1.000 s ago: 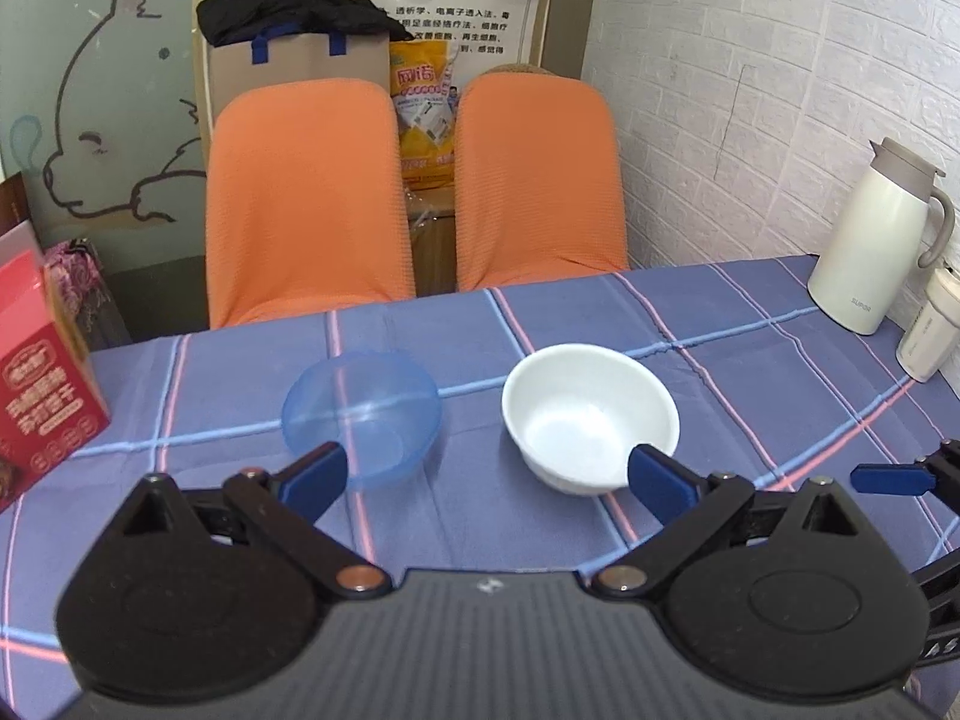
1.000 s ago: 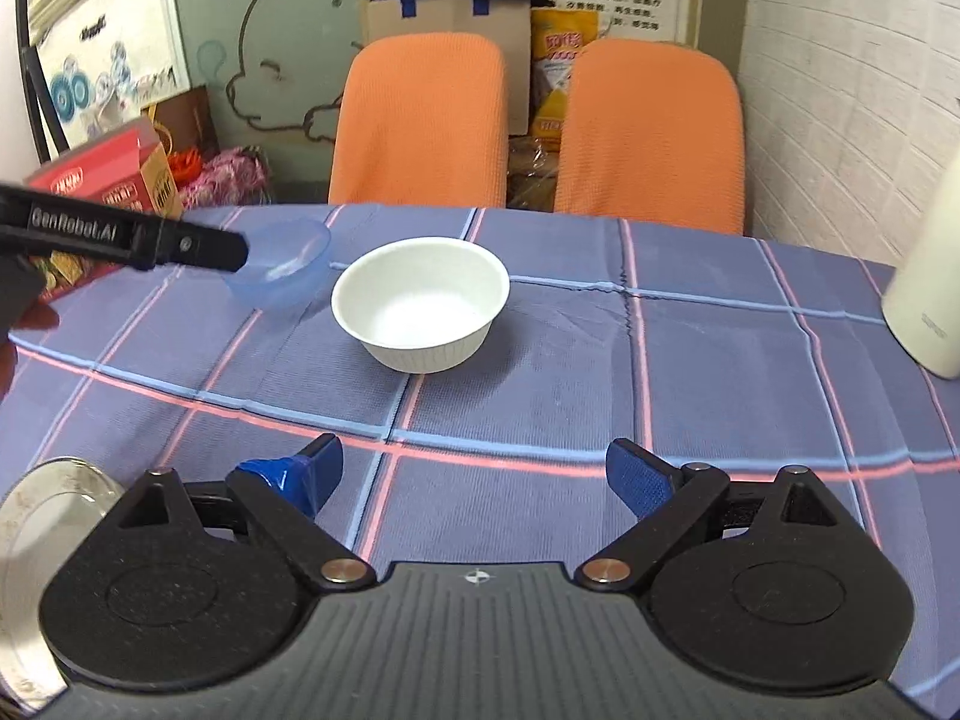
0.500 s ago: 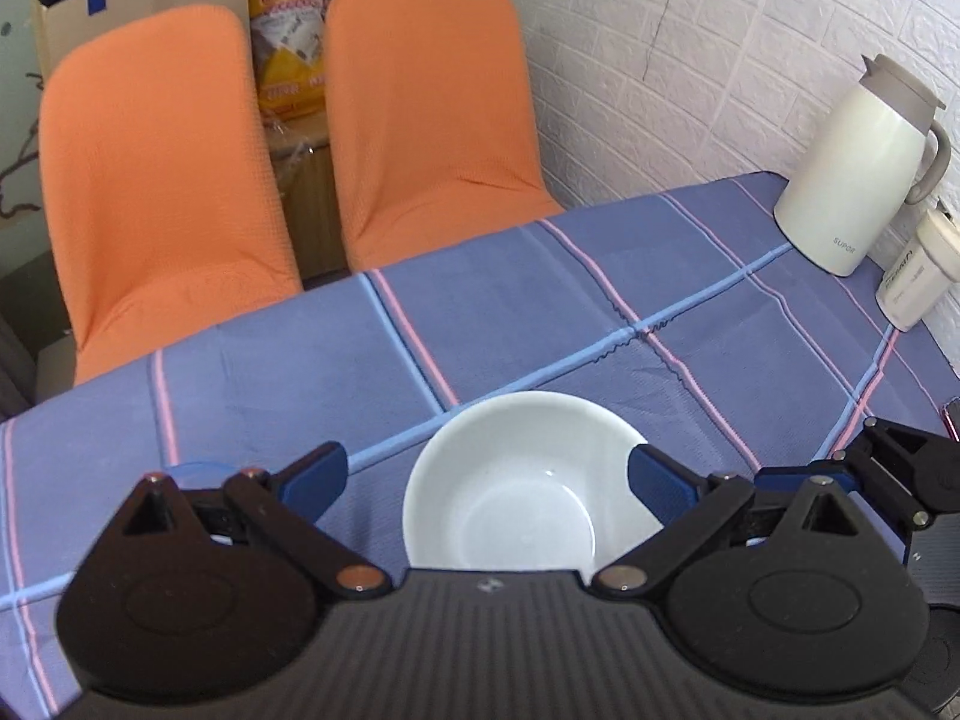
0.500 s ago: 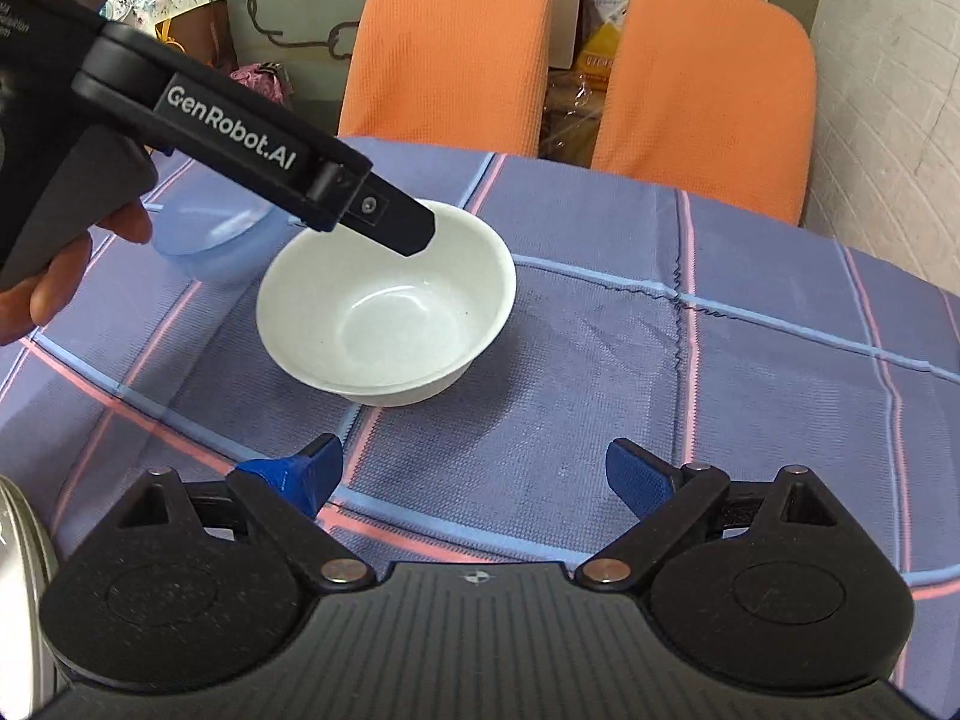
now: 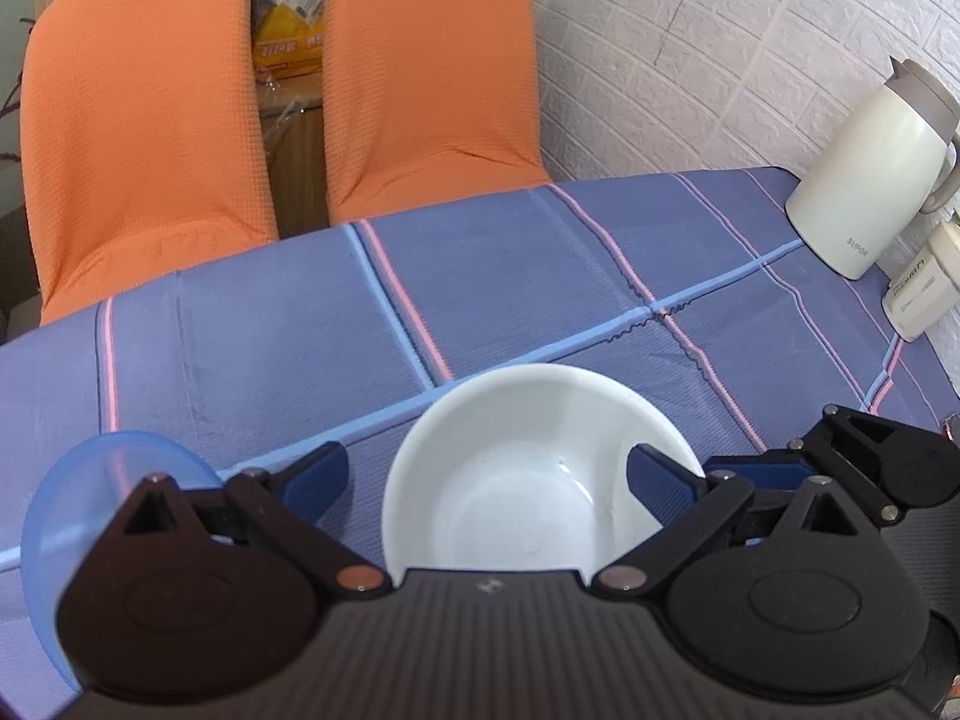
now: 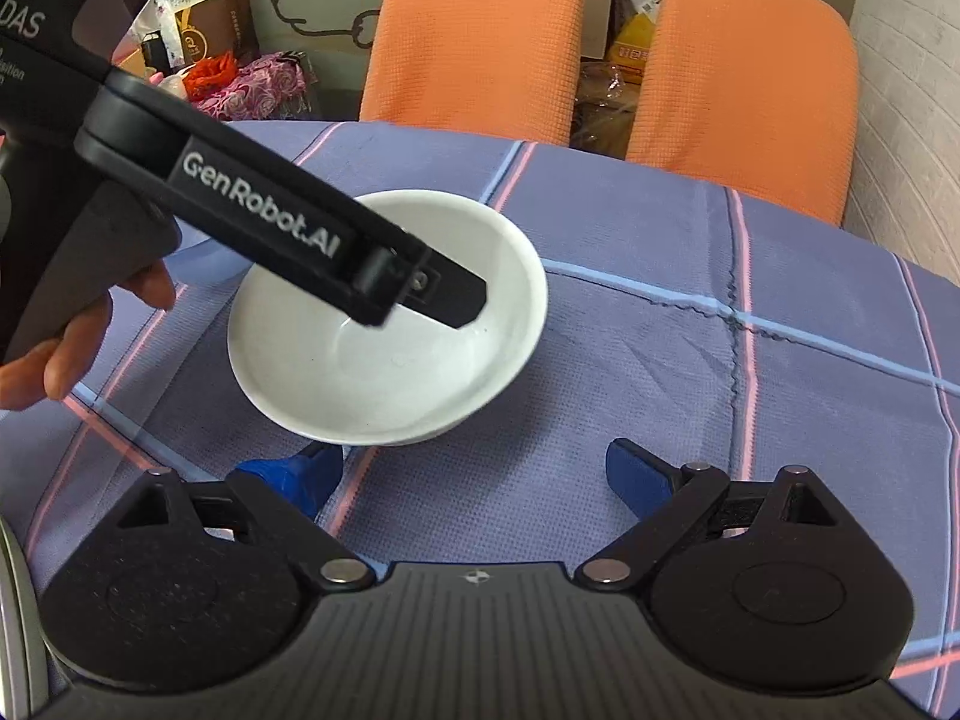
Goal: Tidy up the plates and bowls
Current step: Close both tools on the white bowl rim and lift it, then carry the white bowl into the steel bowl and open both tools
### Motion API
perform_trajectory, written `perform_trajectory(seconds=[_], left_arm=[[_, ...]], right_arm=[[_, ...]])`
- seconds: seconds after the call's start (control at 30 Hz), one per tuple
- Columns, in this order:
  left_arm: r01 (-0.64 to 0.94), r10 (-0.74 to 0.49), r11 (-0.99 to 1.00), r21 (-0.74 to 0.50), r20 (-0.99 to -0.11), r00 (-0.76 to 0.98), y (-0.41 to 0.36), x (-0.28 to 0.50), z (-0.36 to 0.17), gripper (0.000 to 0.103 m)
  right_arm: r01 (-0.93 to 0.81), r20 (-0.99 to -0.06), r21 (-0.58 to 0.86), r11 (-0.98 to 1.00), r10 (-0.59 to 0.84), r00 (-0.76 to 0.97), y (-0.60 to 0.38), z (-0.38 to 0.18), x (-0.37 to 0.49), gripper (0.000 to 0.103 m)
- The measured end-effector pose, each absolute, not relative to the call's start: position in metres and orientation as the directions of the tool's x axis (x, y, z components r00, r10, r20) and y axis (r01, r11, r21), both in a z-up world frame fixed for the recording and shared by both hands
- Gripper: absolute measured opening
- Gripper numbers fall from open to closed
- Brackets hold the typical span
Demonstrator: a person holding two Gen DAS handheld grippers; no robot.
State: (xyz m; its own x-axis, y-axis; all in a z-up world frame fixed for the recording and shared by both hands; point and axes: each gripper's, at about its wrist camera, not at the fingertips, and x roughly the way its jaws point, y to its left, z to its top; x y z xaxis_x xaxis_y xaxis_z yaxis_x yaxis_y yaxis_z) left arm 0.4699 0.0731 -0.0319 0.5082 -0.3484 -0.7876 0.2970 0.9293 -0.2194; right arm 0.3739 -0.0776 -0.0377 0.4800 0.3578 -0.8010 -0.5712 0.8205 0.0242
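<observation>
A white bowl (image 5: 498, 504) stands on the blue checked tablecloth (image 5: 252, 348). My left gripper (image 5: 486, 474) is open right over it, one fingertip outside the bowl's left rim and the other above its right side. In the right wrist view one left finger (image 6: 444, 294) reaches over the white bowl (image 6: 390, 372). My right gripper (image 6: 468, 474) is open just short of the bowl's near rim, holding nothing. A clear blue bowl (image 5: 102, 480) sits to the left of the white one, half hidden by the left gripper's body.
A white thermos jug (image 5: 870, 192) and a small white container (image 5: 918, 294) stand at the table's right edge by the brick wall. Two orange chairs (image 5: 144, 120) are behind the table. A metal plate's rim (image 6: 15, 630) shows at the near left. A hand (image 6: 66, 348) holds the left gripper.
The left gripper has moved forward and down from behind both bowls until it stands over the white bowl. The right gripper has also come closer to that bowl.
</observation>
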Motion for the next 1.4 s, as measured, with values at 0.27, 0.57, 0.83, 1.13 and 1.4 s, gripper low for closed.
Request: perform_trajectory(seconds=[0.27,0.57,0.83,1.13,1.4], left_arm=[[0.306,-0.355,0.924,-0.228,-0.808,0.470,0.068,0.471,-0.046,0.070],[0.281,-0.354,0.928,-0.243,-0.809,0.469,0.069,0.461,-0.041,0.045],[0.292,-0.357,0.928,-0.233,-0.782,0.510,0.067,0.437,-0.012,0.045],[0.352,-0.399,0.907,-0.233,-0.743,0.538,0.041,0.350,0.025,0.046],[0.415,-0.439,0.878,-0.237,-0.744,0.504,0.012,0.256,0.023,0.052]], right_arm=[[-0.654,-0.803,-0.036,0.755,0.368,0.469,-0.066,-0.039,0.380,0.081],[-0.680,-0.744,-0.043,0.732,0.430,0.511,-0.051,-0.032,0.376,0.080],[-0.672,-0.707,-0.053,0.738,0.448,0.547,-0.053,-0.010,0.354,0.081],[-0.656,-0.675,-0.084,0.750,0.441,0.591,-0.081,0.023,0.282,0.081],[-0.624,-0.686,-0.104,0.774,0.398,0.608,-0.110,0.007,0.188,0.082]])
